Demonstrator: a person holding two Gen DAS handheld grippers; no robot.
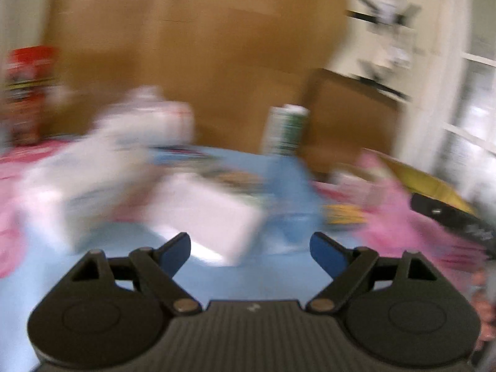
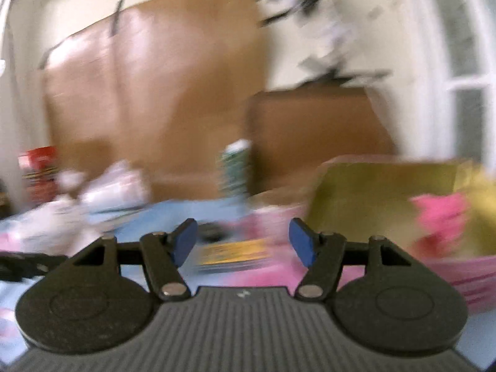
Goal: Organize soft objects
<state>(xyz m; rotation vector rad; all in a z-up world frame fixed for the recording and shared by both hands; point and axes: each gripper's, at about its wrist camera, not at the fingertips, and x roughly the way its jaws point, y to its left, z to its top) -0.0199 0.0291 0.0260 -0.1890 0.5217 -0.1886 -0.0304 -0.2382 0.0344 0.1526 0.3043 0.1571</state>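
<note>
- While both views smear with motion, left gripper [image 1: 250, 249] seen with jaws spread wide, nothing between the blue pads [image 1: 176, 252]; right gripper [image 2: 243, 245] likewise spread and empty.
- Just beyond the left gripper, lower centre of its view: white soft bundle [image 1: 204, 214] lying loose on the blue cloth [image 1: 217, 279], not yet put away by the look of it.
- Further left in the same view: more pale soft things [image 1: 102, 167] heaped, likely still waiting.
- Right edge of the left view: pink fabric [image 1: 400, 214] beside the yellow box [image 1: 434, 186], with a dark gripper part crossing it.
- Right side of the right view: yellow box [image 2: 372, 186] open, a pink item [image 2: 440, 214] seemingly inside; judged as one piece stowed, most of the sorting left.
- Centre of the right view, past the pads: yellow printed packet [image 2: 232, 252] on pink cloth [image 2: 272, 266]; kind not readable.
- Behind, mid-frame: green-and-white carton [image 1: 285, 130] upright; far left, red container [image 1: 28, 93].
- Hard to tell: edges, counts and exact nature of the soft things, all blurred; inside of the box mostly hidden; a hand barely showing at lower right of the left view.
</note>
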